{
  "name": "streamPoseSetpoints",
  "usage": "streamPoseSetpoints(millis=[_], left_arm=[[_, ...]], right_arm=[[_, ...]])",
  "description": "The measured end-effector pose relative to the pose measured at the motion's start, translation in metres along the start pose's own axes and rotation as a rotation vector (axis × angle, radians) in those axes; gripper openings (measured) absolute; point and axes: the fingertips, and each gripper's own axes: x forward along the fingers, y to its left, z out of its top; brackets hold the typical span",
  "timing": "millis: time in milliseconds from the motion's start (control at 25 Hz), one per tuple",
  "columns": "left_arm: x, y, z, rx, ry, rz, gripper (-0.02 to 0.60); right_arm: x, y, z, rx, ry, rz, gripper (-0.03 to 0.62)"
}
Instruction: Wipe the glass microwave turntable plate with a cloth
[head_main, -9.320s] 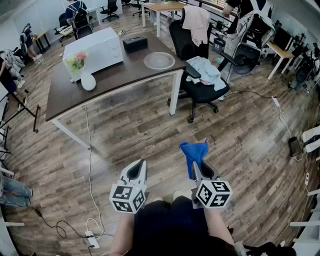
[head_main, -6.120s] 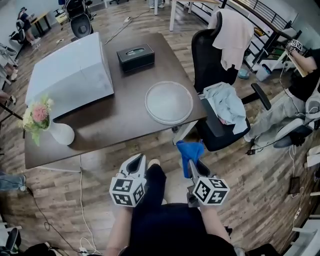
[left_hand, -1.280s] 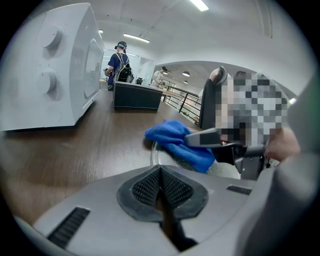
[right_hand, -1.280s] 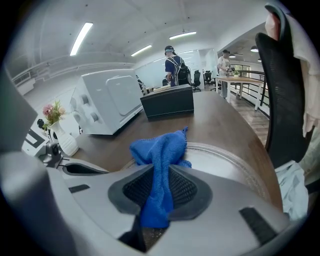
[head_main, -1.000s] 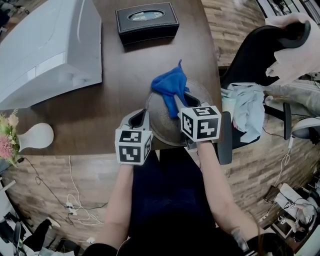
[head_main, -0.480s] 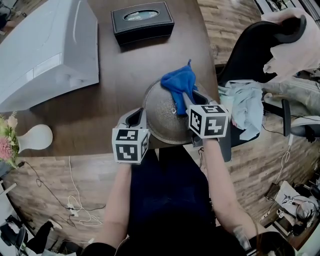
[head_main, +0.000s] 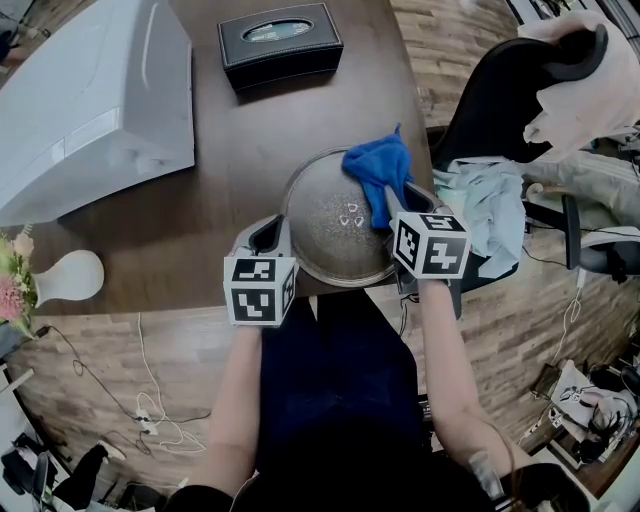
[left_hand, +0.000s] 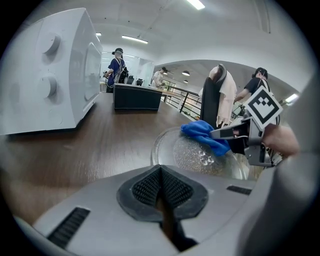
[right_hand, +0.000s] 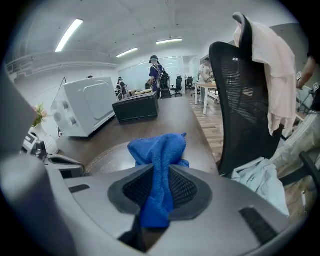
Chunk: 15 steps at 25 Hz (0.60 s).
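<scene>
R hand-held gripper (head_main: 394, 207): jaws clamped on a blue microfibre cloth (head_main: 378, 168). R gripper view shows a fold of it pinched between the pads, the rest bunched out ahead of the tips. Cloth's long axis runs along the jaws, away from the person.

Cloth end rests on the far-right part of the round clear glass turntable plate (head_main: 330, 235), about at its rim. So most of the plate lies left of this gripper and back toward the person. That's the relation the next stroke turns on: judged, a sweep leftward and inward across the glass, cloth trailing.

L hand-held gripper (head_main: 272, 233): jaws closed together, nothing between them per L gripper view. Tip sits just beside the plate's left rim; touching or not, can't tell. From there the plate is ahead and to the right. L isn't carrying cloth, so R is the working side. L is placed to steady the rim if the plate slides (judgement).

Plate is round, so no long axis; any stroke direction fits. It lies flat on the dark brown wooden desk (head_main: 250, 140), at the near right corner, close to both edges.

Further out: white microwave oven (head_main: 90, 100) at far left, well apart. Black tissue box (head_main: 280, 45) beyond the plate. Black mesh office chair (head_main: 500, 90) off the desk's right side.
</scene>
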Motion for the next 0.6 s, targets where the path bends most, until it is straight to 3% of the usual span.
streamPoseSetpoints(millis=[400,600], left_arm=[[-0.001,-0.001,0.0,0.016,-0.001,0.0,0.002],[-0.001,-0.001,0.001,0.014,-0.006,-0.006,0.002]], right_arm=[[-0.027,-0.046,-0.01,-0.029,-0.01,-0.133,0.075],[-0.035,-0.054,-0.012,-0.015,-0.018,-0.145,0.075]])
